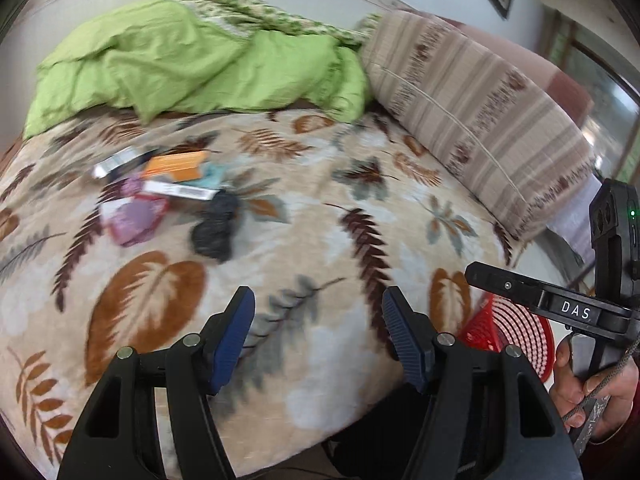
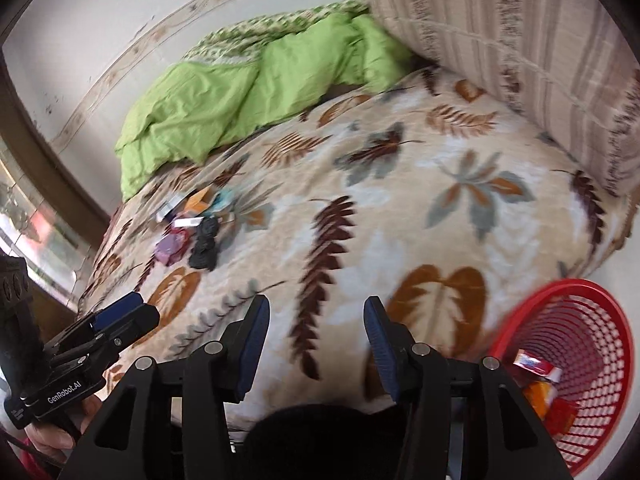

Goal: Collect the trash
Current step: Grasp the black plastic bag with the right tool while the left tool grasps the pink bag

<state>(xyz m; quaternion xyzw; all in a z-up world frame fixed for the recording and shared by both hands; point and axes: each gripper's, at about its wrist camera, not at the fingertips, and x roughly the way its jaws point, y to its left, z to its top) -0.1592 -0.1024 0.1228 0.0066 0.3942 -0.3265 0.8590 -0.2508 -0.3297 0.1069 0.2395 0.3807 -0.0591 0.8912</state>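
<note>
Left wrist view: the left tool (image 1: 318,334) hangs over the leaf-print blanket (image 1: 328,240) on the bed, its blue pads set well apart with nothing between them. The trash pile (image 1: 160,192) lies at about ten o'clock from the tool: small cartons, a pink wrapper and a crumpled black bag (image 1: 214,228), all touching or just beside each other. A green quilt (image 1: 192,60) is bunched at twelve o'clock and a striped pillow (image 1: 476,112) at two o'clock. At three o'clock the red basket (image 1: 516,336) shows partly behind the right tool, gripped by a hand (image 1: 596,396).

Right wrist view: the right tool (image 2: 316,346) is likewise parted and empty above the blanket. The trash pile (image 2: 192,228) sits at eleven o'clock, well apart. The red basket (image 2: 580,360) stands at four o'clock beside the bed, with a few cartons and wrappers inside.
</note>
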